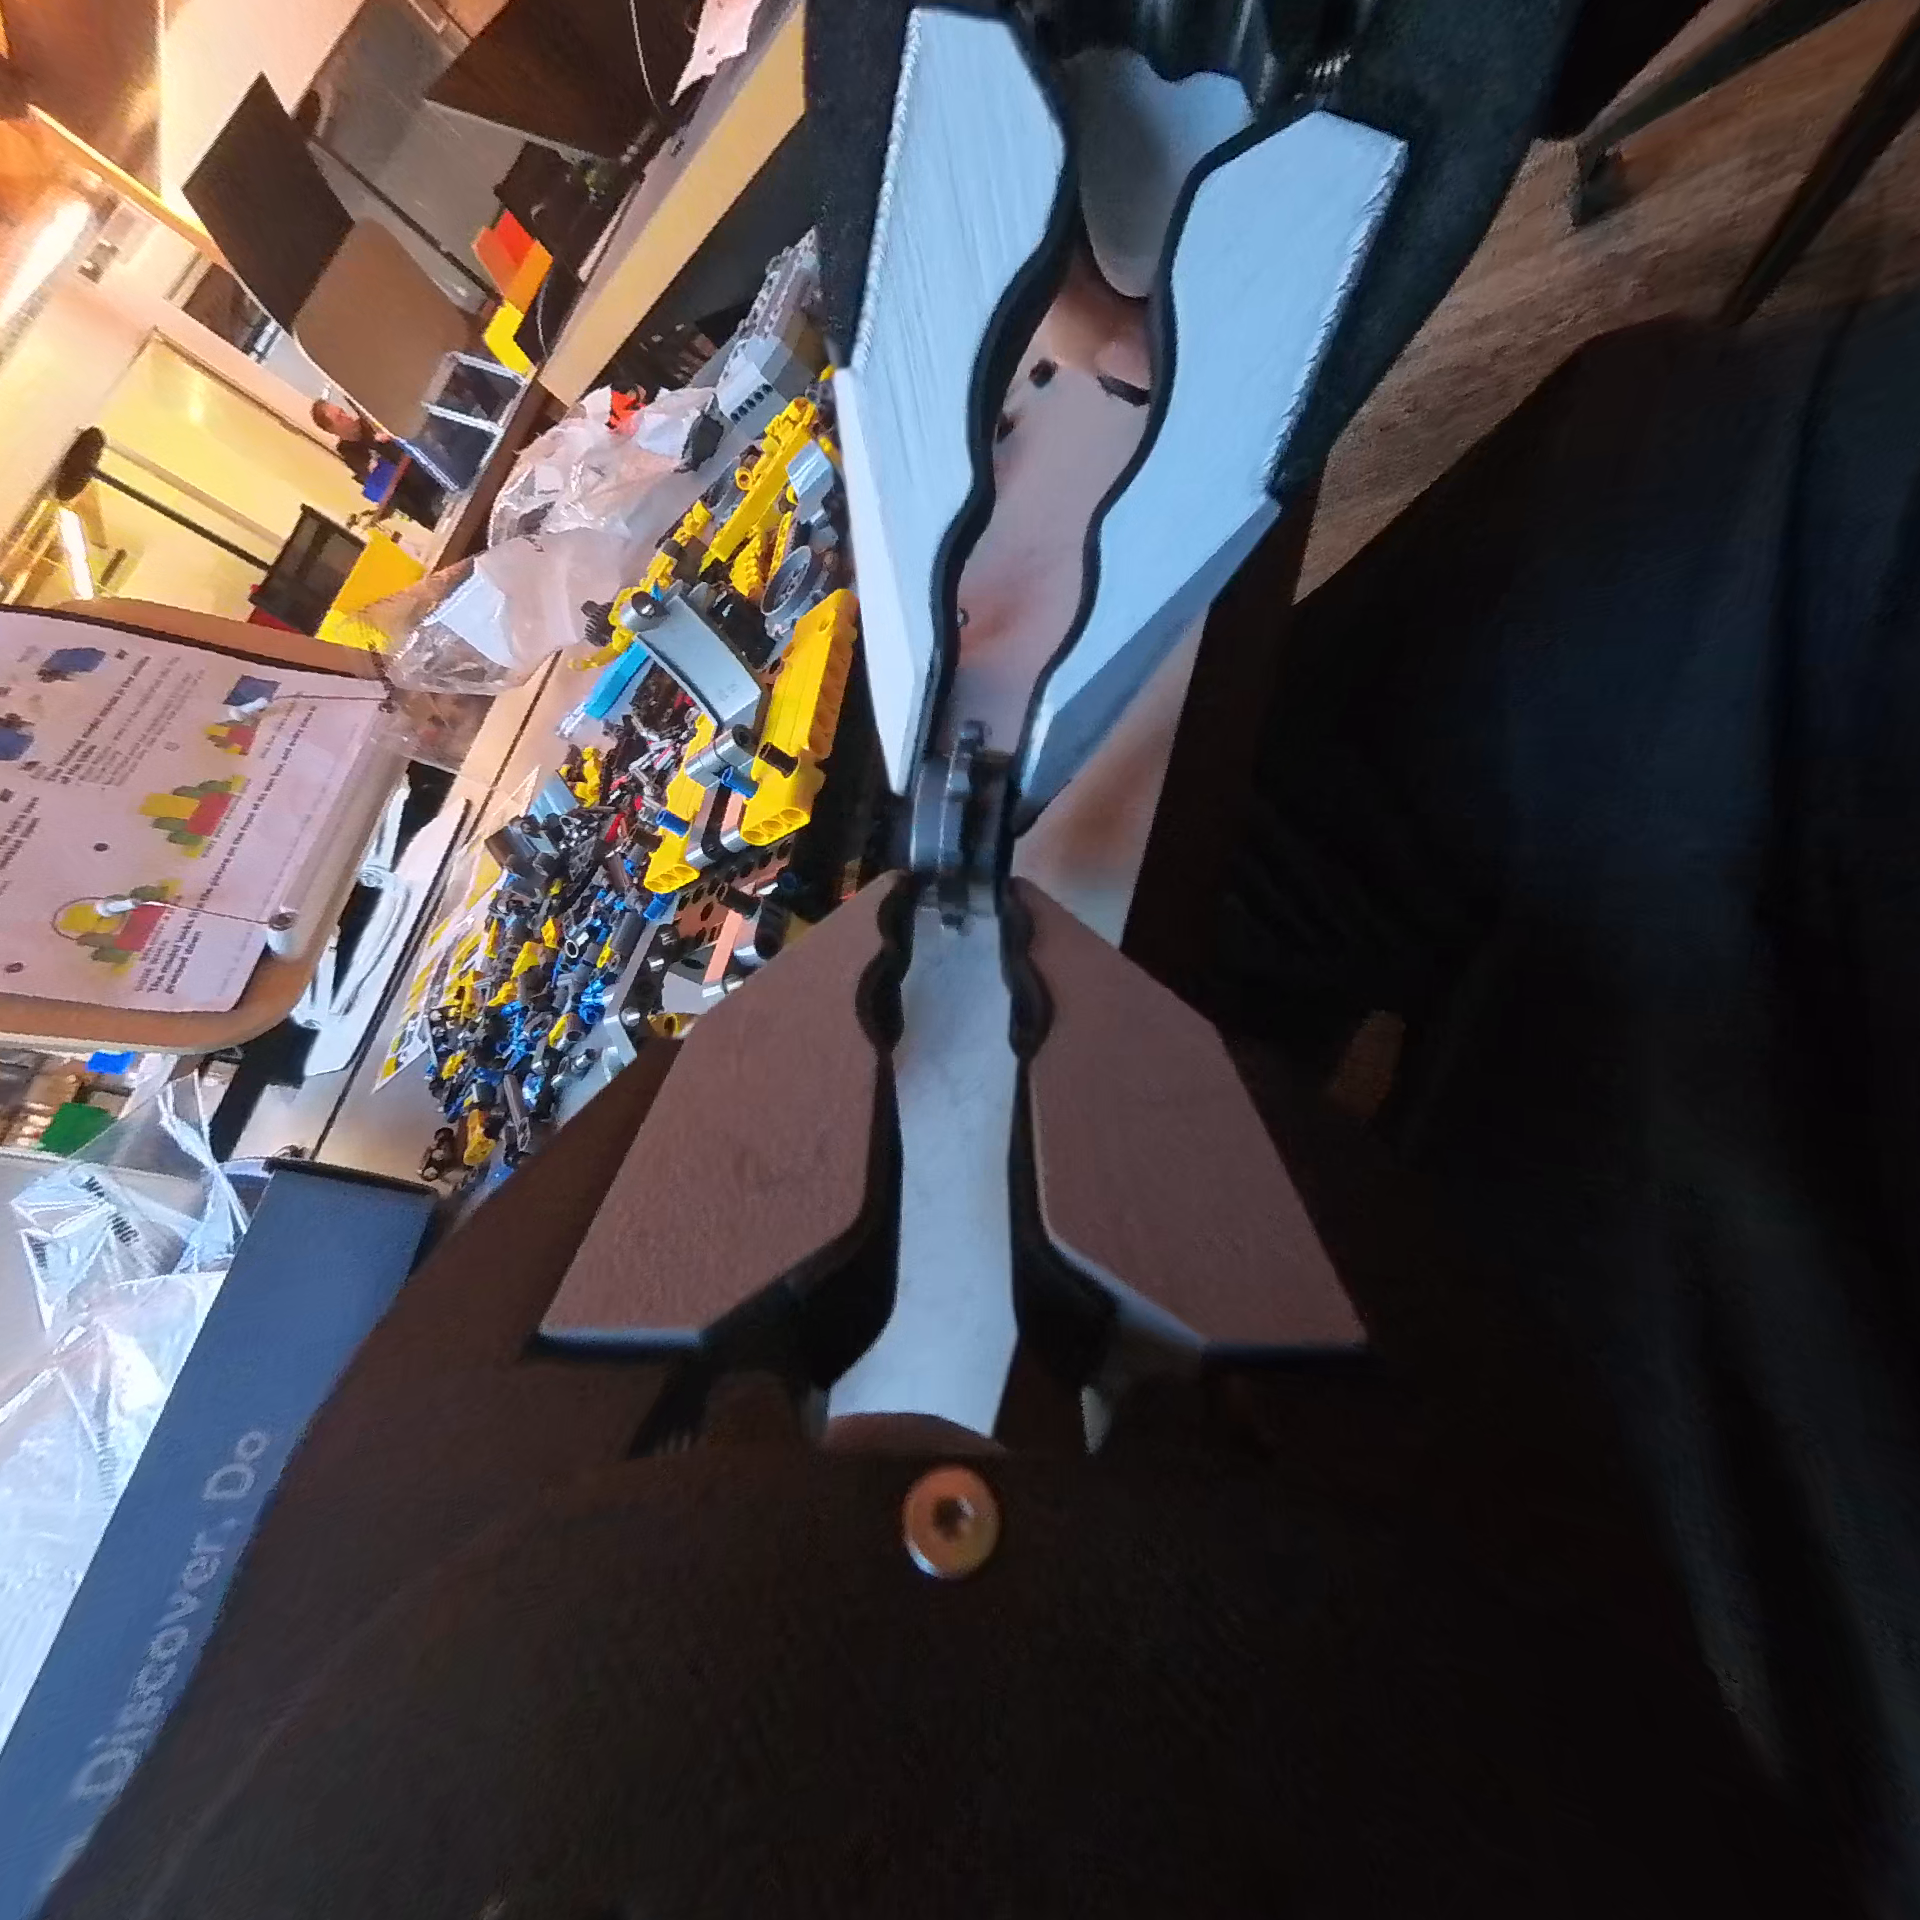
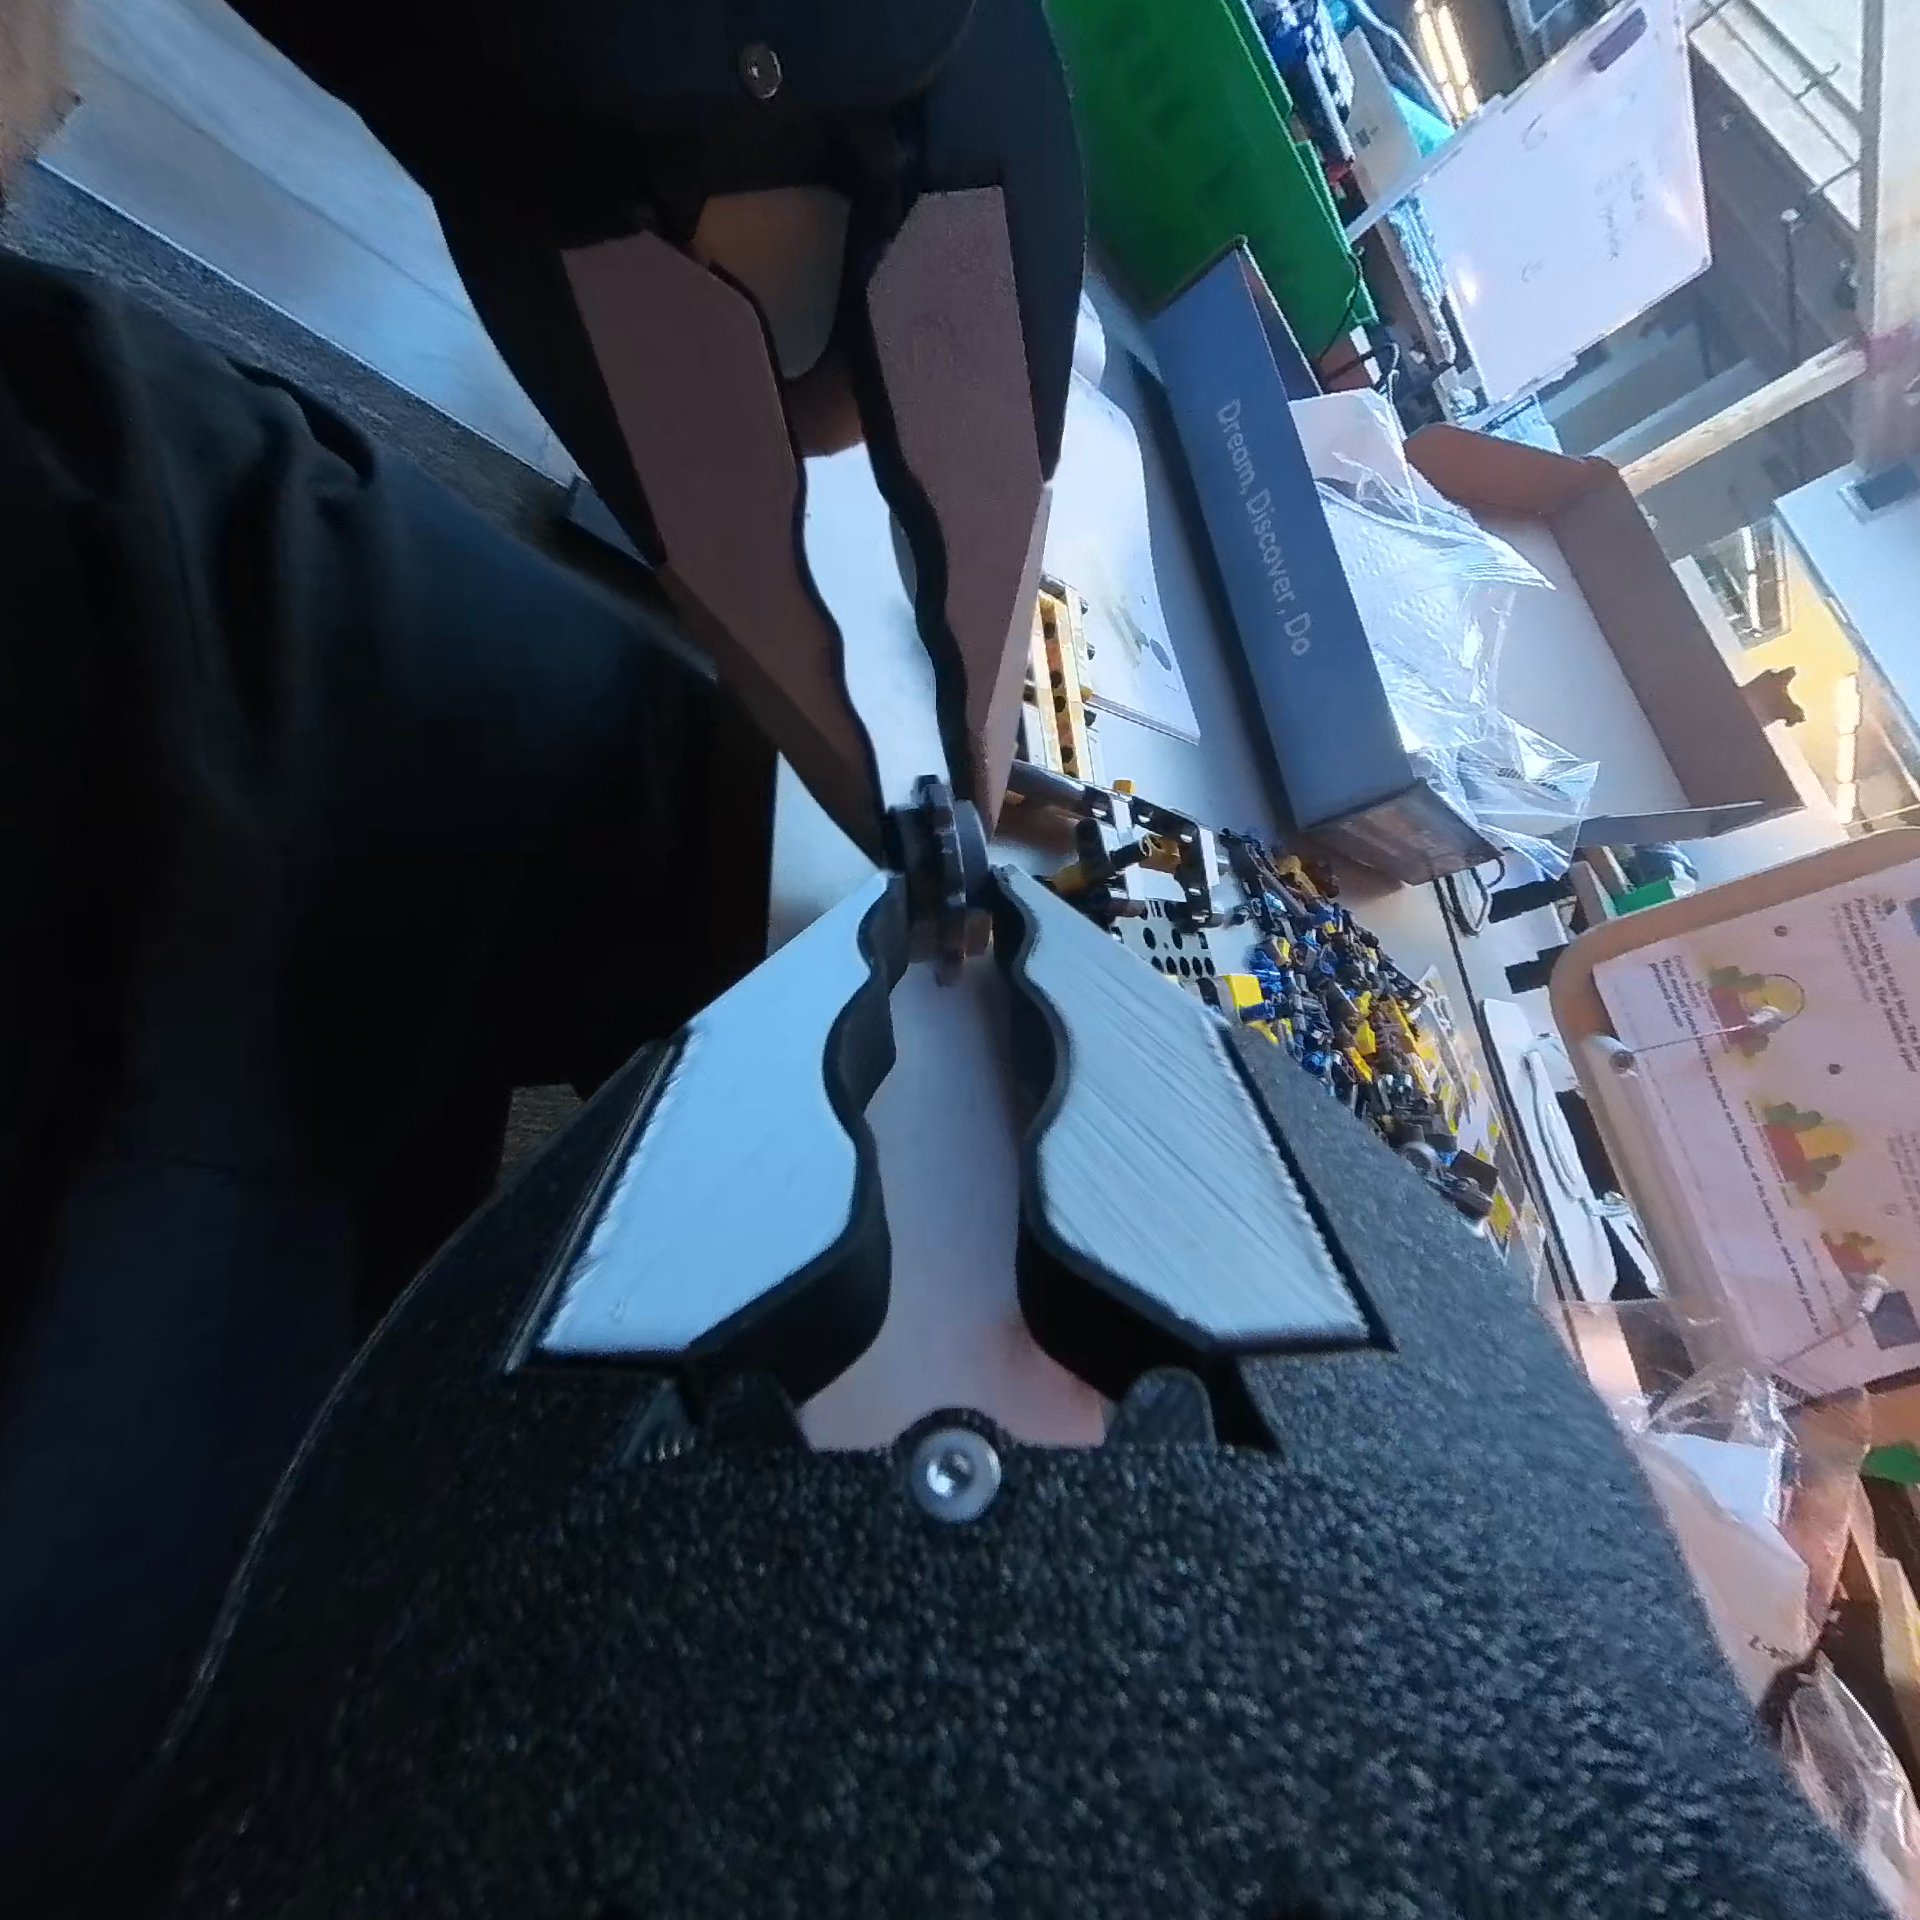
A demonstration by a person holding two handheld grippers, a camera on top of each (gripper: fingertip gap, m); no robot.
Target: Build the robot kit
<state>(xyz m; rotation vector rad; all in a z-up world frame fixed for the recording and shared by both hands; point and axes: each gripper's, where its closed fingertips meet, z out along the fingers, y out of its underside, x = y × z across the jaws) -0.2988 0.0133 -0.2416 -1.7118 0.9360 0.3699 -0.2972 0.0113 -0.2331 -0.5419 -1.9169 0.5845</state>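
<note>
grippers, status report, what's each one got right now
Left gripper and right gripper meet tip to tip, both shut on one small dark gear. Held above table; loose brick pile behind.

From my remote feed, warm orange light floods the far side of the room [image 1: 62, 239] while the nearer surfaces sit in cool blue daylight. A pale table [image 2: 1132, 582] stretches away, its far end crowded with clutter. Beyond it I see a dark screen [image 1: 265, 197] tilted on its stand, and past that yellow-lit glass partitions [image 1: 197, 436]. In the right wrist view a whiteboard [image 2: 1558, 197] leans near the upper right, beside green shelving [image 2: 1195, 135] stacked with goods. A wood-grained panel [image 1: 1558, 312] fills the upper right of the left wrist view. A person [image 1: 353, 431] sits far off, small and indistinct.
</note>
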